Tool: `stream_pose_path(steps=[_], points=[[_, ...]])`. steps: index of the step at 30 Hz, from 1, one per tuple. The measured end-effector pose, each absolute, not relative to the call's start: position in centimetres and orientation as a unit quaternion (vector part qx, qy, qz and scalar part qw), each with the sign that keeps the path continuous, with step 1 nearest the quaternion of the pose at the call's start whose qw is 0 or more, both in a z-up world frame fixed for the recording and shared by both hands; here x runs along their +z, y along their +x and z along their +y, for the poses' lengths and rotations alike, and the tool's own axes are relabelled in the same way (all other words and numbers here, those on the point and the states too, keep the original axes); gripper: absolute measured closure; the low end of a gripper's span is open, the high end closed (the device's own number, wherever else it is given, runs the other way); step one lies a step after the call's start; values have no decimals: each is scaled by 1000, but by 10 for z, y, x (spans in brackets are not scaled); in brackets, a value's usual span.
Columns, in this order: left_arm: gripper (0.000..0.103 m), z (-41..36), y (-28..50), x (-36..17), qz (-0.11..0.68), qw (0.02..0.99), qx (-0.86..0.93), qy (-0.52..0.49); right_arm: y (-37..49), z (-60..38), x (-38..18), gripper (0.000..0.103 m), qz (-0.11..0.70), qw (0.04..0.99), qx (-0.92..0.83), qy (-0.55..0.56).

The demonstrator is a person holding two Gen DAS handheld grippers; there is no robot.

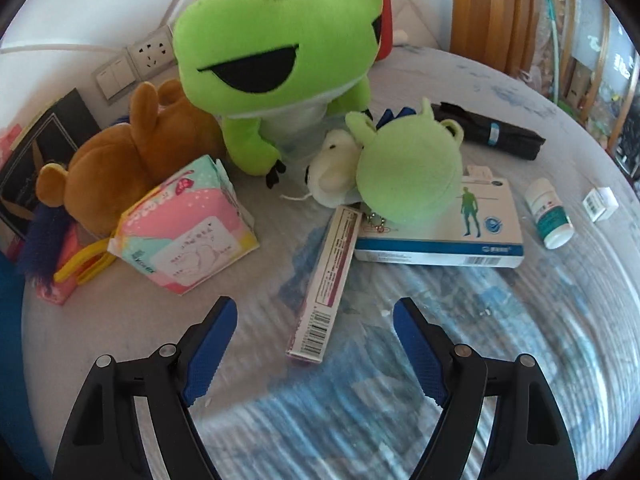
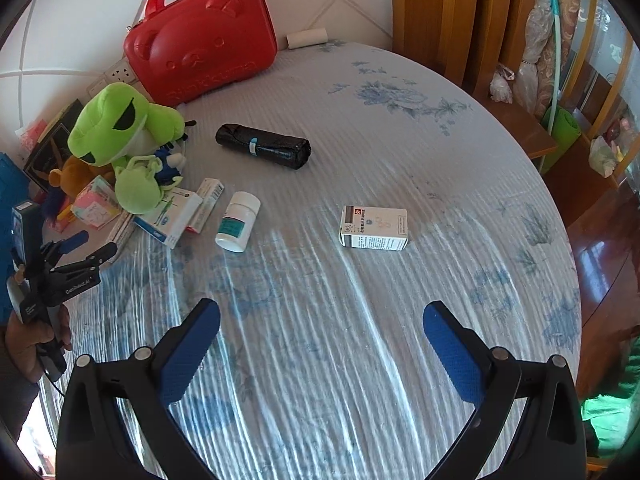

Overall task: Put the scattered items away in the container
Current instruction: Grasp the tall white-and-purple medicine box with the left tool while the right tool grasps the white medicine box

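Note:
My left gripper is open and empty, just in front of a long pink box. Behind it lie a blue-white medicine box, a small pale green frog plush, a big green frog plush, a brown bear plush and a pink tissue pack. My right gripper is open and empty over the table, short of a small white box and a white pill bottle. A closed red bear-face case stands at the back. The left gripper shows in the right view.
A black rolled bundle lies mid-table. A small white box and the pill bottle lie right in the left view. The round table has a plastic-covered floral cloth. Wall sockets and a wooden chair stand behind.

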State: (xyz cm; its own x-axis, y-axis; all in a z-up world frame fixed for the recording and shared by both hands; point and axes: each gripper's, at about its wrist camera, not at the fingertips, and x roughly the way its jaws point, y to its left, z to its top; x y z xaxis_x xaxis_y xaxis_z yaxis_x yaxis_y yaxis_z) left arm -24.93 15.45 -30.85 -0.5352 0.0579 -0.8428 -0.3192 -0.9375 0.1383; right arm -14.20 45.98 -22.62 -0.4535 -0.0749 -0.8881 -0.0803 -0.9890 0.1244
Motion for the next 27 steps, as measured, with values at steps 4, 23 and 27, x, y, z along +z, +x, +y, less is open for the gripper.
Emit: stream_pose_path(steps=[4, 23, 27], points=[[77, 154, -264, -331, 146, 96, 850, -497, -150, 468, -242, 0, 77, -8, 842, -534], [85, 156, -221, -281, 89, 107, 876, -462, -217, 493, -287, 0, 78, 26, 835, -545], [85, 151, -209, -271, 83, 101, 878, -461, -226, 495, -299, 1, 72, 38, 829, -553]])
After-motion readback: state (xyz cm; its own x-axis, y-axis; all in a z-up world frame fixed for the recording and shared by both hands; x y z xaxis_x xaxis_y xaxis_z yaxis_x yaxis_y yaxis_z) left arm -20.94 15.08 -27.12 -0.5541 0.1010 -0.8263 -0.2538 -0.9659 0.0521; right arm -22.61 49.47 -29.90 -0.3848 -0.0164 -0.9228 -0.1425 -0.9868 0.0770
